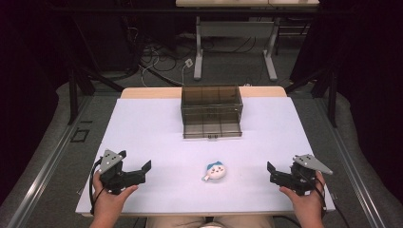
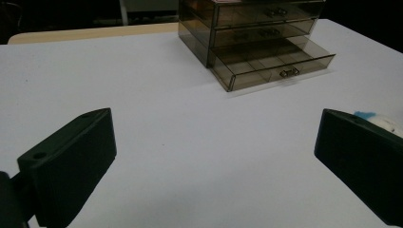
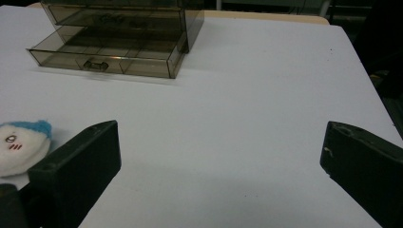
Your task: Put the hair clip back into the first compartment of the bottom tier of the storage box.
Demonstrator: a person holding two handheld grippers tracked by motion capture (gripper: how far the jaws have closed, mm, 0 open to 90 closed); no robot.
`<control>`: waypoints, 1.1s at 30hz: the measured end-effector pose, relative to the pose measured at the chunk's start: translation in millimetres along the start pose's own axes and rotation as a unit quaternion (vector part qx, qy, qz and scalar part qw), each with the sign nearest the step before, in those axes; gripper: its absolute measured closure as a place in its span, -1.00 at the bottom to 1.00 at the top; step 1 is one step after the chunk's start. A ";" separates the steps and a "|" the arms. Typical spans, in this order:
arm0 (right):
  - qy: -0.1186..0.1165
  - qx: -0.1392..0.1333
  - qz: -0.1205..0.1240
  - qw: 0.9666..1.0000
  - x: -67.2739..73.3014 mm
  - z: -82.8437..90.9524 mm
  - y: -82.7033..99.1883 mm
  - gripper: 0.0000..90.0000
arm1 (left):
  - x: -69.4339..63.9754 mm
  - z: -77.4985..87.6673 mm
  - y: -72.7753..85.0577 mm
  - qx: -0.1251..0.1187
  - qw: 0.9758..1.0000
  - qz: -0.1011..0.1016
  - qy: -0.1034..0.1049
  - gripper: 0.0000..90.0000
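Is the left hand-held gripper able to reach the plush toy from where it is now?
Probably yes. The left hand-held gripper is open and points toward the plush toy, with only bare table between them; the drawer box stands farther back.

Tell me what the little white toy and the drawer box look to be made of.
Toy: seemingly plush fabric, matte, with a fuzzy edge and a blue tuft. Drawer box: probably smoke-tinted clear plastic, glossy; its dividers show through the walls.

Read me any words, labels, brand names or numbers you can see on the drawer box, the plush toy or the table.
None can be read.
Drawer box: smoky clear plastic, no label seen.
Plush toy: only a drawn face with red cheek marks, no writing.
Table: plain white, unmarked.
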State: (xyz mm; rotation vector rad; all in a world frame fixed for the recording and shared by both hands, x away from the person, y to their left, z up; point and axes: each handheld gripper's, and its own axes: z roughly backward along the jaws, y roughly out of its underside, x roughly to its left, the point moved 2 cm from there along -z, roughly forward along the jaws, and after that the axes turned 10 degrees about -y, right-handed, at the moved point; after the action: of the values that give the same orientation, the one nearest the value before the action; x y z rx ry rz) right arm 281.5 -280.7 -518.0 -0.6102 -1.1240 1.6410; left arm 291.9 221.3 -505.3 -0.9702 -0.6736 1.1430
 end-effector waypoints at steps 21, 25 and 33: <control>-0.016 0.001 0.016 1.000 9.3 -5.4 -1.1 -1.00 | -18.5 1.8 3.2 -0.007 1.000 -0.016 0.017 -1.00; -0.018 -0.004 0.015 1.000 9.5 -4.8 -1.6 -1.00 | -22.8 1.3 2.1 -0.004 1.000 -0.017 0.020 -1.00; -0.017 0.000 0.020 1.000 11.2 -3.9 -1.8 -1.00 | -32.8 -2.1 -5.7 0.002 0.999 -0.019 0.031 -0.99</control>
State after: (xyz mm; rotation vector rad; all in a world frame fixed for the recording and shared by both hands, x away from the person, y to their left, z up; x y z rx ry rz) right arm 281.4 -268.7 -516.7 -0.6109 -1.1429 1.6908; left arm 286.4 188.9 -500.2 -0.9815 -0.6372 1.0775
